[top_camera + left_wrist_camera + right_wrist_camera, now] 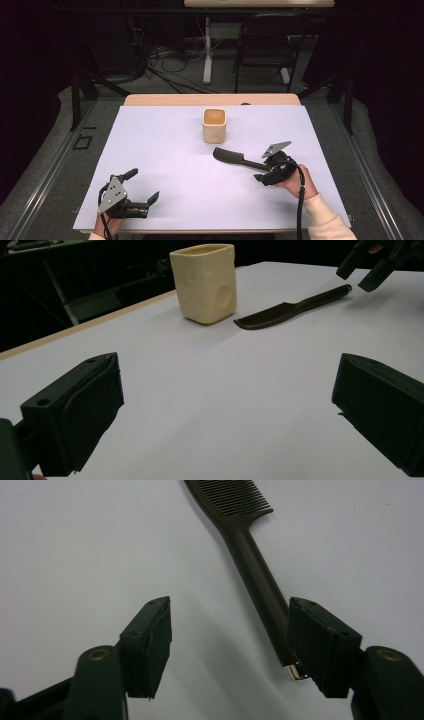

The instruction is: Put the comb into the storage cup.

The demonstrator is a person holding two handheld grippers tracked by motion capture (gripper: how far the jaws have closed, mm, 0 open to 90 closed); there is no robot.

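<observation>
Nearest the high camera, at the table's near-left corner, the left gripper [144, 199] rests low over the white sheet [165, 165] with its jaws wide apart and nothing between them; the hand behind it comes in from the bottom edge. Right gripper [261, 176] sits on the near right, held by a hand in a pale sleeve [327, 222], its jaws parted. A dark comb [235, 158] lies flat on the sheet just in front of the cream cup [214, 125] — its long axis runs left to right, toothed head toward the table's middle, handle toward the right gripper. Seen from the right gripper view, the comb's [252, 565] fine teeth and metal-tipped handle end are plain; the handle end lies against the inner face of one jaw, well apart from the other — not clamped. Seen from the left gripper view, the cup [205, 282] shows dimpled walls.
</observation>
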